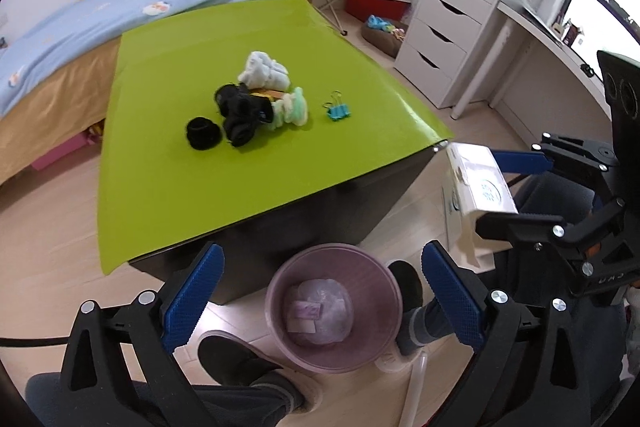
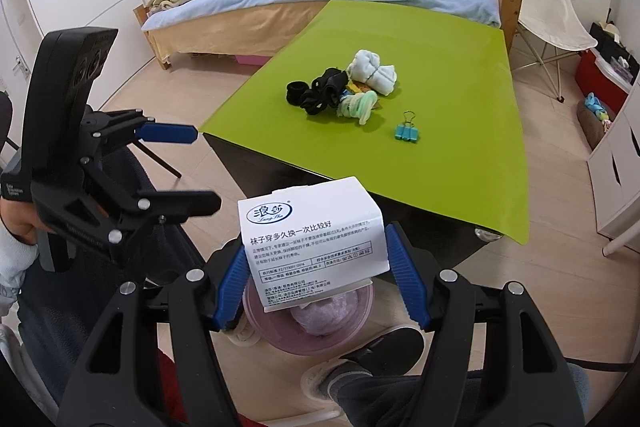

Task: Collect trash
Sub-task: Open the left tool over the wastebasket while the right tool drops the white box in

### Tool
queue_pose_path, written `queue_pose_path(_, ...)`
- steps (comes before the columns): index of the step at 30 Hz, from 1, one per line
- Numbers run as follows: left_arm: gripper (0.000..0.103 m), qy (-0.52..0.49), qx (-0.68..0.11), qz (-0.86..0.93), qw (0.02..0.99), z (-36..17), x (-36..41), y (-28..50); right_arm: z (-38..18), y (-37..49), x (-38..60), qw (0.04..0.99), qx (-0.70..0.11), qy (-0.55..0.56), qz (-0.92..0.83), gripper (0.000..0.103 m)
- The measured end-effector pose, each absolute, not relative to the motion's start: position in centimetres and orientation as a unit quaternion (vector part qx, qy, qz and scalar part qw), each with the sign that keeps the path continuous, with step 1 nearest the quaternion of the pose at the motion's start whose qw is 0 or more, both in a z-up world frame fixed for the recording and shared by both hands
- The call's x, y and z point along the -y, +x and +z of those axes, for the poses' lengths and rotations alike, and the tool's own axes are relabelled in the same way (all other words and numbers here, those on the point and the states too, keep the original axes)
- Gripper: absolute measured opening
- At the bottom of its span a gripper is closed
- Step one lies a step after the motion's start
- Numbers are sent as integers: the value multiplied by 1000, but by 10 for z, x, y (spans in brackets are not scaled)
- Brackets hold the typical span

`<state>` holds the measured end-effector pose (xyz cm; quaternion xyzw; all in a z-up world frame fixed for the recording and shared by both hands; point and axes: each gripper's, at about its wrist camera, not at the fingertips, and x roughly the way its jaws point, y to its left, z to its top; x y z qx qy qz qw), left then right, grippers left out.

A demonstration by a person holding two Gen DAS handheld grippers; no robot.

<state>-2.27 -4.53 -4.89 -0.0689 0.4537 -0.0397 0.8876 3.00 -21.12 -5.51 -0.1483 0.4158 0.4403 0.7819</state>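
Note:
My right gripper (image 2: 320, 269) is shut on a white sock package (image 2: 312, 231) with printed text, held off the table edge and above the pink trash bin (image 2: 260, 331). The package (image 1: 480, 183) and the right gripper (image 1: 516, 187) also show in the left wrist view. My left gripper (image 1: 320, 299) is open and empty over the pink bin (image 1: 334, 359), which holds a crumpled plastic bag and paper scraps. It also shows at the left of the right wrist view (image 2: 200, 167).
The green table (image 1: 160, 187) carries rolled black socks (image 1: 236, 115), white and green socks (image 1: 266, 71) and blue binder clips (image 1: 338, 111). A bed stands behind it, white drawers (image 1: 444, 27) at the right. The person's slippered feet flank the bin.

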Motion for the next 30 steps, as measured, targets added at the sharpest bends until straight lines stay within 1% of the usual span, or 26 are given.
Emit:
queue_pose_path(13, 95, -81, -437, 4, 896, -35, 11, -38, -57, 22, 191, 762, -417, -147, 473, 66)
queue_pose_path(14, 95, -80, -437, 5, 896, -35, 10, -39, -57, 21, 189, 761, -415, -148, 476, 67)
queue_pose_path(15, 95, -81, -437, 6, 896, -34, 10, -39, -56, 21, 187, 758, -415, -149, 480, 71)
queue_pose_path(16, 95, -81, -436, 6, 896, -34, 9, -39, -56, 21, 187, 759, -414, -149, 480, 81)
queue_pose_path(17, 95, -81, -436, 7, 896, -34, 8, -39, -56, 21, 187, 761, -412, -148, 478, 89)
queue_pose_path(23, 95, -81, -438, 5, 895, -35, 9, -38, -59, 26, 189, 768, -422, -142, 461, 94)
queue_pose_path(30, 95, -78, -442, 2, 894, -37, 14, -35, -61, 35, 197, 777, -435, -117, 439, 96)
